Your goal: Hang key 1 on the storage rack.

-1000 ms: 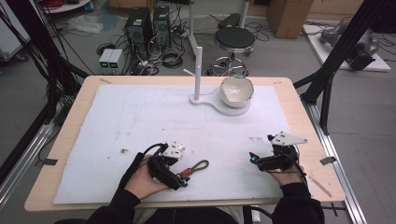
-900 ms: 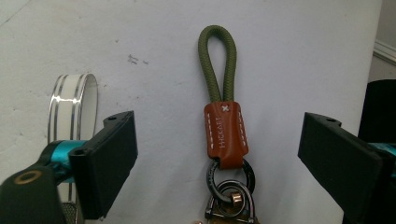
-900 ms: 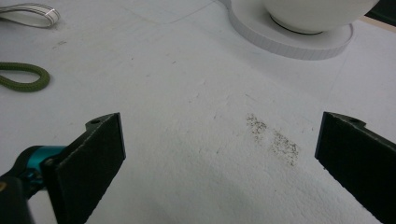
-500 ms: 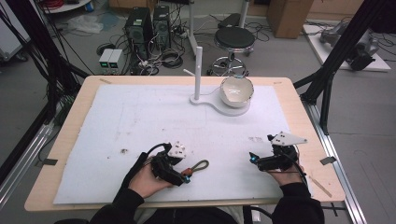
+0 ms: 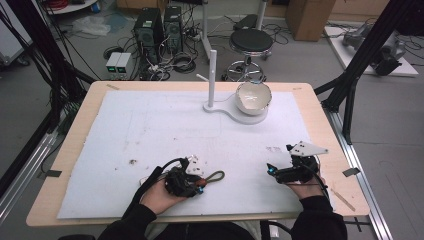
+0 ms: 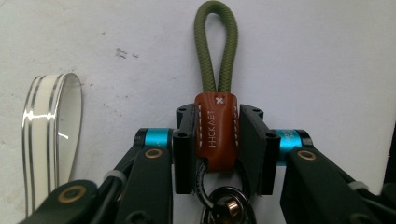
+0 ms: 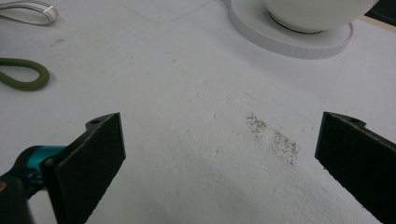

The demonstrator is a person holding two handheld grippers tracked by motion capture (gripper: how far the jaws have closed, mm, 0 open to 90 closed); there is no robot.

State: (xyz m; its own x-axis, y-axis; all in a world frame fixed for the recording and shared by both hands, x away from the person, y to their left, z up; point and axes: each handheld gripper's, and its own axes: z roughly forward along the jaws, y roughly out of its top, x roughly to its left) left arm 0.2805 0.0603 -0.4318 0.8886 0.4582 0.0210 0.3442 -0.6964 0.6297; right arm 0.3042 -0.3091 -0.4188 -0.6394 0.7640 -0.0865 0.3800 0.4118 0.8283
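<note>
Left tongs (image 6: 217,140) clamped on keychain strap; right tongs (image 7: 219,163) open and idle.

Left tongs have just been closing, and in the left gripper view the two black pads now press on either side of the brown leather tab (image 6: 215,128) of the keychain strap (image 5: 212,177). The strap's olive cord loop (image 6: 217,44) extends beyond the pads and its metal ring (image 6: 224,205) sits behind them. The strap lies on the white mat (image 5: 150,130) at the near left of the worktop (image 5: 75,150), with a white band (image 6: 49,135) just beside it. Right tongs, at near right, stand wide apart above bare mat and grip nothing. White bowl (image 5: 253,96) rests on a white stand (image 5: 212,75) at the far centre.
</note>
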